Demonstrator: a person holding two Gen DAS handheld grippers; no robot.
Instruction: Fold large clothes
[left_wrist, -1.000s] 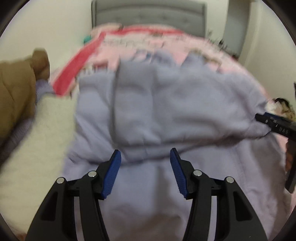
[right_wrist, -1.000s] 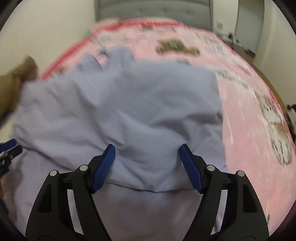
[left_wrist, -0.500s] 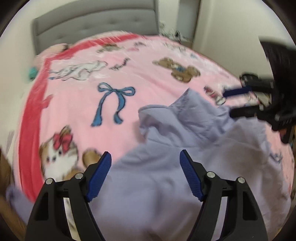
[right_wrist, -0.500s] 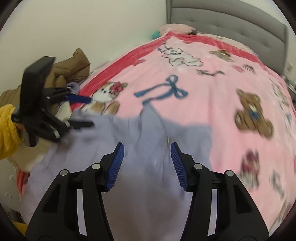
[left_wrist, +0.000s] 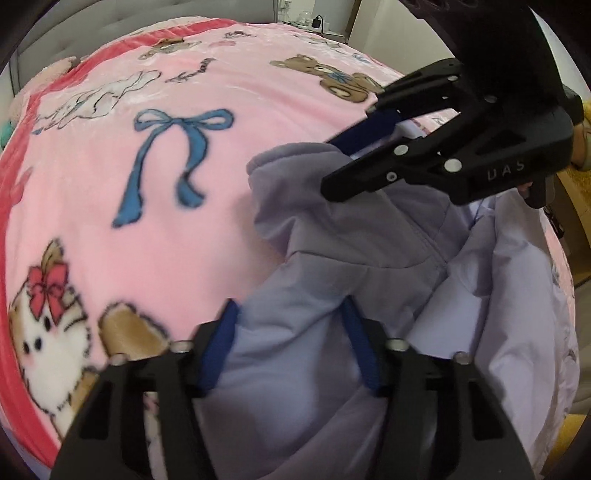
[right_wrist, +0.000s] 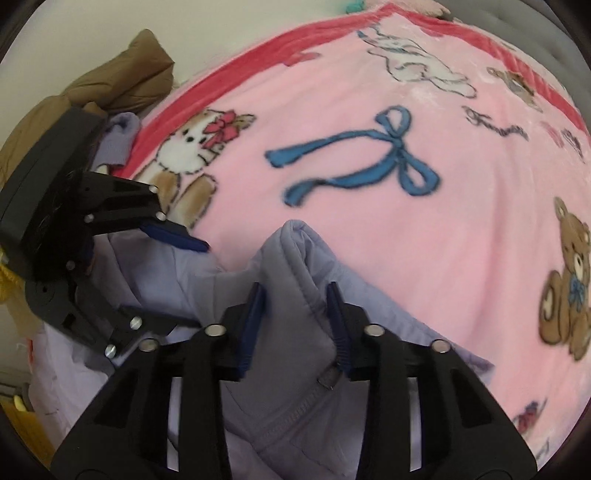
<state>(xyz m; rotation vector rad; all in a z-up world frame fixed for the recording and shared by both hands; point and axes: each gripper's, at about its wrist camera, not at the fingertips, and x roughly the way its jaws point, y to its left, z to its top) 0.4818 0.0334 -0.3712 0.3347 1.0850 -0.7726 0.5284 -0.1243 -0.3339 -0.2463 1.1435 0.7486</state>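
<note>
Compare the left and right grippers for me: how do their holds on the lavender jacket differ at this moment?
The left gripper has a broad, smooth fold of the lavender jacket between widely spaced fingers, while the right gripper pinches a thick, rolled hem edge in a narrower gap. The left sits at the garment's left end, near the cat print; the right sits toward the bear print. Both have blue pads and hold the same jacket.

Garment (left_wrist: 321, 369) now between both jaws.

Bare pink blanket (left_wrist: 110, 236) ahead (unobstructed), brown coat (right_wrist: 122, 70) heaped at its left edge.
</note>
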